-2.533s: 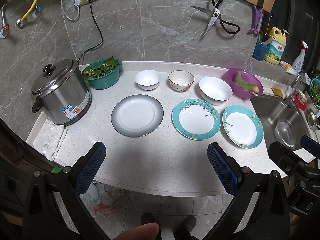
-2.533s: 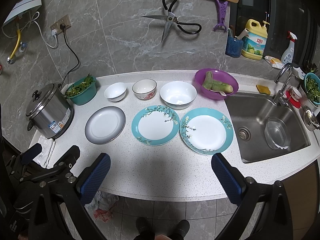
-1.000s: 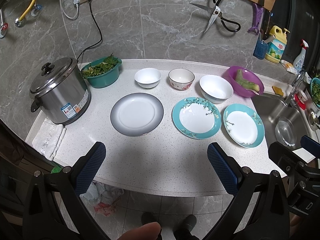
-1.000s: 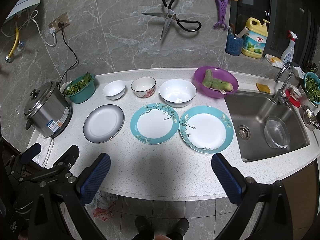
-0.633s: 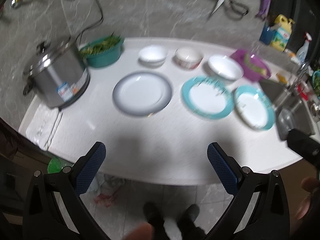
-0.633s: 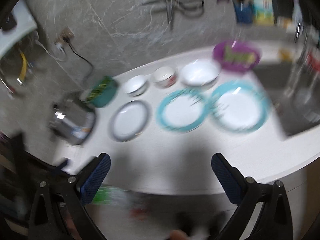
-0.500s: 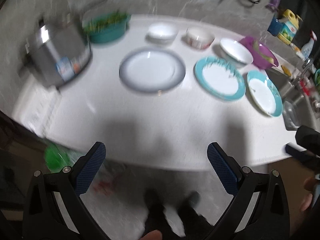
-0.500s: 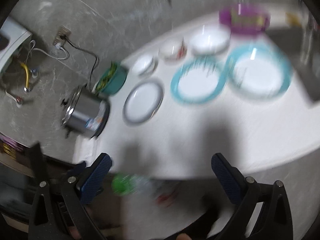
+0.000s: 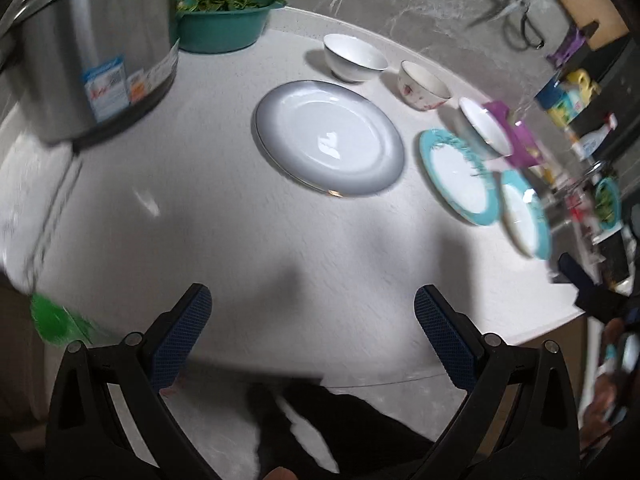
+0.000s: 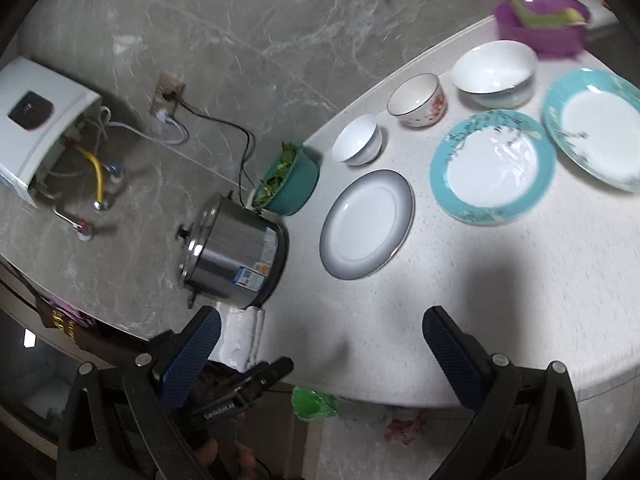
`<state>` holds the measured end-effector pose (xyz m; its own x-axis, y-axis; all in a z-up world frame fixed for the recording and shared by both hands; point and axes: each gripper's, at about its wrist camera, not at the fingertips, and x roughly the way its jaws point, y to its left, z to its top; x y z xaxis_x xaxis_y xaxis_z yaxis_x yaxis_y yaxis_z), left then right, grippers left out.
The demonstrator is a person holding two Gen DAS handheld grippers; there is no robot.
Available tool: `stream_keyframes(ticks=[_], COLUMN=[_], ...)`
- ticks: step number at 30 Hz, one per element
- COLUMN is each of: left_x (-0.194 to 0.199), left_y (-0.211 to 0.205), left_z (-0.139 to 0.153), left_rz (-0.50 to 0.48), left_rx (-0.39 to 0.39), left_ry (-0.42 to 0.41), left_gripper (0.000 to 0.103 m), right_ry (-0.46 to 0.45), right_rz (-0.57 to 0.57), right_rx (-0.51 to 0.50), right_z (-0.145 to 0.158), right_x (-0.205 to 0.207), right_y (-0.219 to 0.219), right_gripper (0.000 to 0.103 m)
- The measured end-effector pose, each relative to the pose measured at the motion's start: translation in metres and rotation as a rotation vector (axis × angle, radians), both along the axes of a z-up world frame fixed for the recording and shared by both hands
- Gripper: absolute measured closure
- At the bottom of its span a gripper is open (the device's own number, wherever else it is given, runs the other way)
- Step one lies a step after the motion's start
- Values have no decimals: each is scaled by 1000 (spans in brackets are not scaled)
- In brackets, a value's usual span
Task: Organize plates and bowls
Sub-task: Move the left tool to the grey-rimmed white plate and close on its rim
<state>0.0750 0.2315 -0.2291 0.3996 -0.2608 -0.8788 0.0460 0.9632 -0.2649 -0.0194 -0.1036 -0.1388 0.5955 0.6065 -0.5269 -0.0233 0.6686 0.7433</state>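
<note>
Worktop point(image 9: 240, 240): 3 plates, 3 bowls lying separately, awaiting stacking. Left gripper point(image 9: 310, 316) and right gripper point(image 10: 320, 340) hovering wide, empty, facing grey plate point(image 9: 329, 136).

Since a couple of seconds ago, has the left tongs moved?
Yes. The left tongs have swung forward and leftward: the rice cooker now looms at the upper left, and the grey-rimmed plate looks bigger.

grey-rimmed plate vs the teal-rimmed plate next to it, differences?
The round grey-rimmed white plate has a plain shaded border; the round teal-rimmed white plate carries a branch-and-blossom pattern. The grey one lies nearer the steel cooker, the teal one nearer the sink side. Both lie flat, empty, apart on the counter.
</note>
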Motion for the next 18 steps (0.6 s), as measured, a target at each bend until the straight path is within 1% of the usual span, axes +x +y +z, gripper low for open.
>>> stream_keyframes(ticks=[1, 2, 3, 5, 6, 8, 9, 10, 12, 13, 14, 15, 16, 17, 18], left_x=[15, 30, 47, 74, 86, 112, 129, 142, 173, 187, 201, 214, 226, 237, 245], left_y=[3, 3, 7, 14, 17, 25, 29, 33, 35, 35, 34, 35, 36, 36, 35], left_z=[-8, -11, -16, -17, -17, -19, -19, -22, -27, -30, -32, -35, -39, -43, -47], left_rz=[20, 38, 58, 95, 97, 92, 88, 75, 35, 5, -30, -58, -82, -103, -122], left_rx=[12, -7, -21, 16, 30, 50, 59, 65, 68, 62, 60, 69, 82, 79, 75], left_ry=[41, 71, 84, 77, 70, 43, 32, 33, 64, 71, 69, 69, 87, 102, 111], left_gripper=[0, 0, 0, 1, 1, 1, 1, 1, 2, 2, 2, 2, 2, 2, 3], right_ry=[18, 66, 104, 186, 185, 193, 201, 204, 216, 230, 245, 248, 255, 277, 290], right_rz=[11, 44, 70, 97, 96, 101, 107, 107, 93, 79, 54, 44, 30, 14, 9], right_rx=[5, 38, 72, 115, 114, 73, 78, 77, 50, 58, 88, 95, 90, 86, 93], right_z=[-4, -15, -25, -50, -56, -64, -69, -74, -86, -91, -98, -101, -104, -110, -113], right_x=[12, 29, 41, 72, 81, 99, 108, 116, 131, 136, 144, 148, 152, 156, 158], right_y=[0, 1, 2, 6, 6, 9, 9, 10, 10, 8, 7, 8, 9, 9, 10], right_gripper=[0, 0, 0, 0, 0, 0, 0, 0, 0, 0, 0, 2, 10, 18, 20])
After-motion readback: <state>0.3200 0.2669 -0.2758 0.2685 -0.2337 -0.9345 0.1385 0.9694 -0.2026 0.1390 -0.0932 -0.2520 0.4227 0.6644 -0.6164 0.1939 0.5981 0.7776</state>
